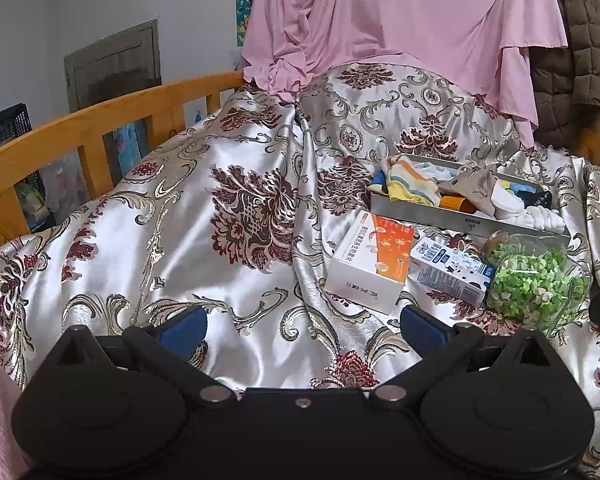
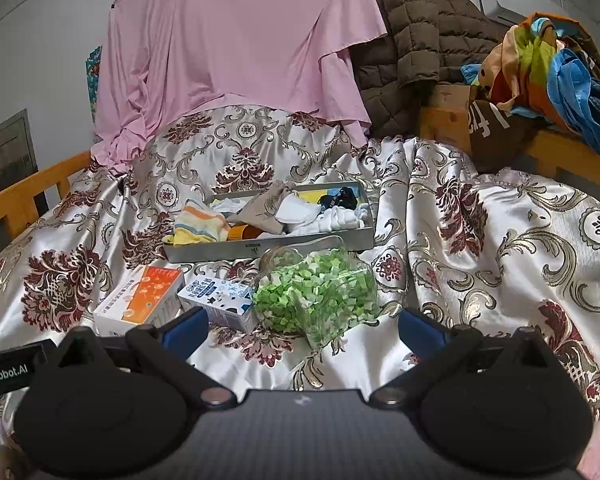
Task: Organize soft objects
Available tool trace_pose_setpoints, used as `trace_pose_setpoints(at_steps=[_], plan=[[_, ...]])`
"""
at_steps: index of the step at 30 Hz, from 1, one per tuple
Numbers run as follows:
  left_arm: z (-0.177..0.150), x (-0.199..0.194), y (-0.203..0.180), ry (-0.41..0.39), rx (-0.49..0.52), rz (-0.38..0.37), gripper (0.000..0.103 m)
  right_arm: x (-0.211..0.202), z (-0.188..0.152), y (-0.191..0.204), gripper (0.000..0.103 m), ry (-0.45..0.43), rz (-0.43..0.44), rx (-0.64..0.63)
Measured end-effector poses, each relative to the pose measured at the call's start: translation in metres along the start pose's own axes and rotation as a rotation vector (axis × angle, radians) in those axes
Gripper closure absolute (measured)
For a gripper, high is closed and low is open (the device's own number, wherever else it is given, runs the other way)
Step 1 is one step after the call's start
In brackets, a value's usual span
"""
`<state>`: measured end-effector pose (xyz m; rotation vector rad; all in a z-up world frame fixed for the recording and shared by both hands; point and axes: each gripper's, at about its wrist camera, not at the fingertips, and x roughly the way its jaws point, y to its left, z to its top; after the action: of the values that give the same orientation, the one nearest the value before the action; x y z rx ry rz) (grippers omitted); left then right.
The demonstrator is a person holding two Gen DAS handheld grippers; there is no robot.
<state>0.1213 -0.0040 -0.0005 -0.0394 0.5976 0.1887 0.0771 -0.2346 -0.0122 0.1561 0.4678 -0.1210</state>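
Right tool (image 2: 302, 330) spread, empty; sock tray (image 2: 268, 249) long axis left-right.

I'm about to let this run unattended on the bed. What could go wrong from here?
1. The striped sock hangs over the left end of the grey tray and may slide out if nudged.
2. The jar of green pieces lies between the open right tool and the tray, so reaching in could bump or roll it.
3. The satin bedspread is wrinkled and glossy, so the tray may shift when pushed.
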Motion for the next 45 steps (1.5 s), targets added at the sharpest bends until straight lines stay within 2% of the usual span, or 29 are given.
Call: trace_pose_setpoints(at_steps=[45], plan=[[-0.0012,0.0003,-0.001,0.002,0.005,0.004,0.001,0.0045,-0.0024,0.0004,0.0,0.018,-0.004,-0.002]])
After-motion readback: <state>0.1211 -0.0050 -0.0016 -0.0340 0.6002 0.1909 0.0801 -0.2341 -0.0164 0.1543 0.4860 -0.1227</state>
